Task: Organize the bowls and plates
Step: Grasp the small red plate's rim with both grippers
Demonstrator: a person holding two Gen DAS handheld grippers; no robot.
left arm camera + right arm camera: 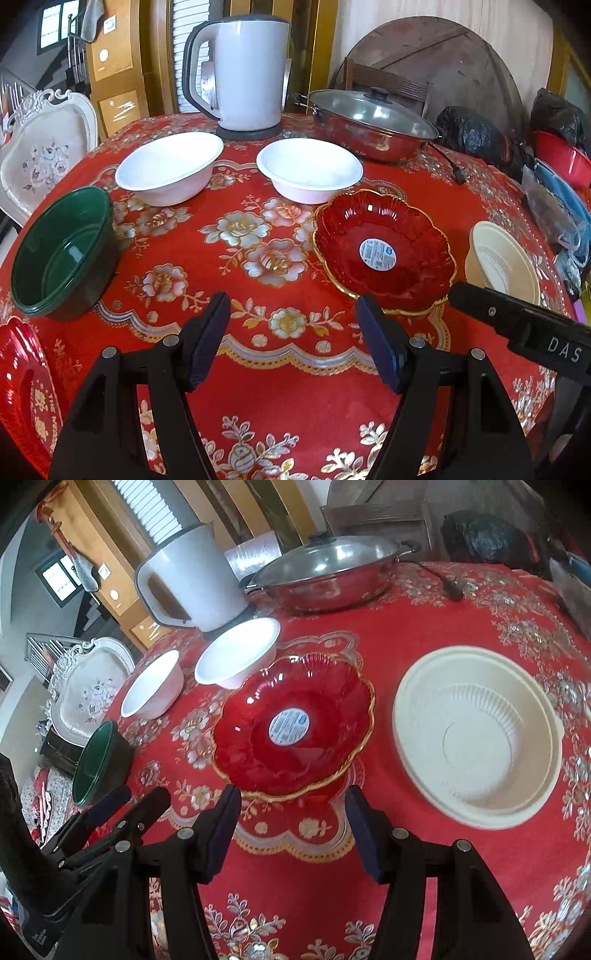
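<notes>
Two grippers: left gripper (pixel 293 339) and right gripper (pixel 291 827) both released, empty.
Red scalloped plate (pixel 295 727): just ahead of right gripper.
Cream bowl (pixel 476 738): ahead, to its right.

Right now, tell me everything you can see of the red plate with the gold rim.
The red plate is a shallow, scalloped dish of glossy, translucent red material that looks like plastic or glass, with fine ribbing toward a thin gold edge. A round white and blue sticker sits at its centre. It is empty and rests upright on the red floral tablecloth, between the nearer white bowl and the cream bowl. Its far edge lies very close to the white bowl; contact cannot be told. Neither tool touches it.
</notes>
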